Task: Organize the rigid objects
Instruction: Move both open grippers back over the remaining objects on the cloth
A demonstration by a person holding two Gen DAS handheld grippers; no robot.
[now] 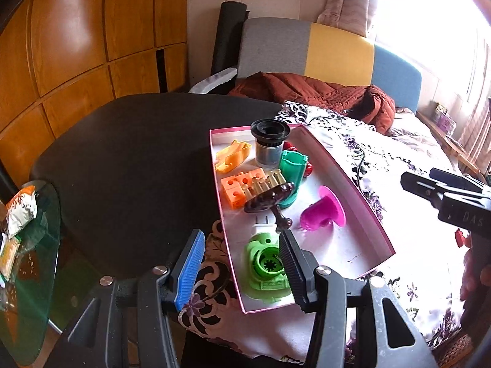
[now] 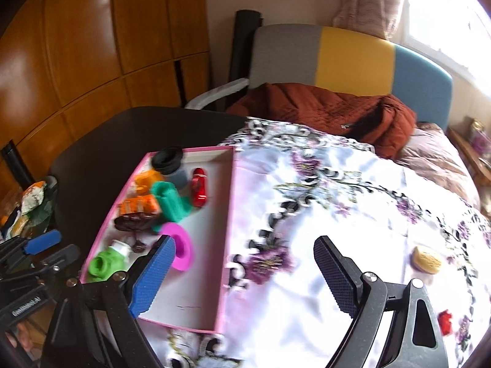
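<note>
Left wrist: left gripper point(image 1: 242, 262) and right gripper point(image 2: 245, 271) gape wide, both empty, above pink box point(image 1: 353, 184)

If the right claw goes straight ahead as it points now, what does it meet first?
Probably only the floral cloth: the open right claw has nothing standing between its fingers. The pink box lies just left; depth is unclear.

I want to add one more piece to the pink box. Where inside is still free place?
Free: the pink box floor along its bed-side wall, beyond the magenta cup, toward the near corner. Crowded: the far and table side, around the black cylinder, teal piece and orange blocks.
</note>
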